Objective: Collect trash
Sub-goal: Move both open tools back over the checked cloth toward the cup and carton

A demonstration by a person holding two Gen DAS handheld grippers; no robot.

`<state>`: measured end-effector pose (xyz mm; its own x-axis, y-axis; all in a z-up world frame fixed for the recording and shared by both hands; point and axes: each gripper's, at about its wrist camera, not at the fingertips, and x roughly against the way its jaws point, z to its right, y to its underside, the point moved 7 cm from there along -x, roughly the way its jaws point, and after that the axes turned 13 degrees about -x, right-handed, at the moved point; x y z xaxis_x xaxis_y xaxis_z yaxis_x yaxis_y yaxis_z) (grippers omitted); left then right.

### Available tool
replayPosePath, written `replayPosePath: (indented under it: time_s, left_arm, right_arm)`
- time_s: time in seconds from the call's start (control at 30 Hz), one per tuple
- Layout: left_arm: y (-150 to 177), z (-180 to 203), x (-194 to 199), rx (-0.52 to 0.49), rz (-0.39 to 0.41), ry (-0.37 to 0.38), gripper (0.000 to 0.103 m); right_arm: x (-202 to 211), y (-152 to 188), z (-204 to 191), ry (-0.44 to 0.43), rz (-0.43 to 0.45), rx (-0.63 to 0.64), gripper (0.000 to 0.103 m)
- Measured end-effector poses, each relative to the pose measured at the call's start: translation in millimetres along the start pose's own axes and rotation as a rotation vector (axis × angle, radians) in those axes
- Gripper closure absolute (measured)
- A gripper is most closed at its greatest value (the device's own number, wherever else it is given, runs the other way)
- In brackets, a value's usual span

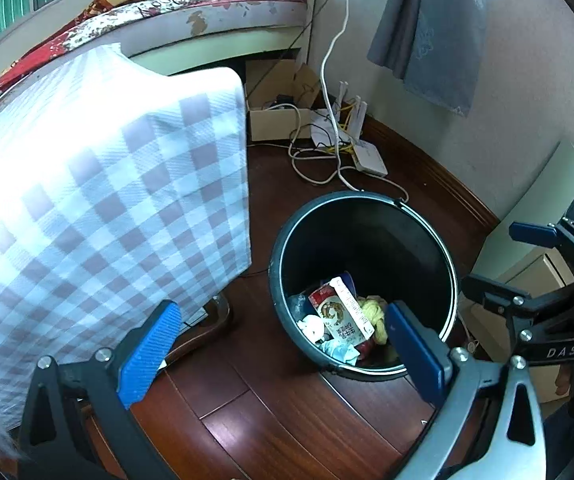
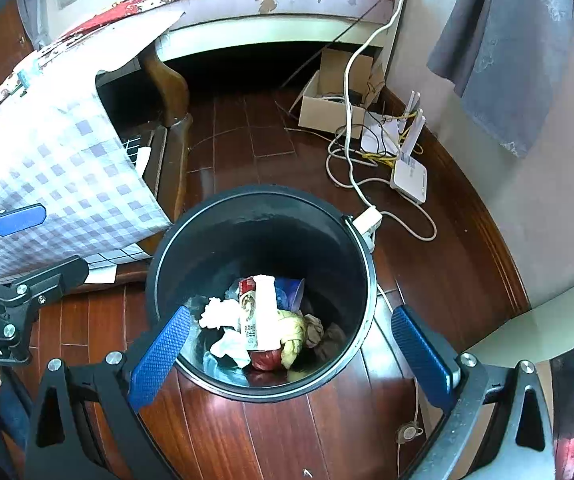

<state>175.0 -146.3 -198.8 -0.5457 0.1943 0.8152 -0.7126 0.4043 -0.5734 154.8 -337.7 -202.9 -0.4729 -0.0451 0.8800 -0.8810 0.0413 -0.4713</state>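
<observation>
A black round bin (image 1: 367, 240) stands on the dark wooden floor. Inside it lie a red and white carton (image 1: 341, 314), crumpled white tissue (image 1: 313, 326), a yellow scrap (image 1: 375, 312) and other litter. My left gripper (image 1: 283, 350) hovers open over the bin's near left side with nothing between its blue fingers. In the right wrist view the bin (image 2: 263, 232) sits dead centre, the carton (image 2: 259, 312) lying on top of the litter. My right gripper (image 2: 293, 356) is open and empty above the bin's near rim. Each gripper shows at the edge of the other's view.
A checked cloth (image 1: 107, 200) drapes over a table left of the bin. Behind are a bed (image 1: 227, 12), a cardboard box (image 2: 327, 108), a white router (image 2: 409, 176) and tangled cables (image 1: 319, 152). A power strip (image 2: 367, 220) touches the bin's far rim. White furniture (image 1: 535, 216) stands right.
</observation>
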Motion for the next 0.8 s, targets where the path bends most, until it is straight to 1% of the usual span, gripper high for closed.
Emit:
replayPosePath:
  time_s: [0.43, 0.8]
  left_arm:
    - [5, -21, 34, 0.044, 0.045, -0.045, 0.001]
    - [15, -55, 67, 0.103, 0.09, -0.099, 0.001]
  right_arm:
    - [24, -1, -23, -0.027, 0.039, 0.015, 0.001]
    - [43, -10, -65, -0.07, 0.094, 0.053, 0.001]
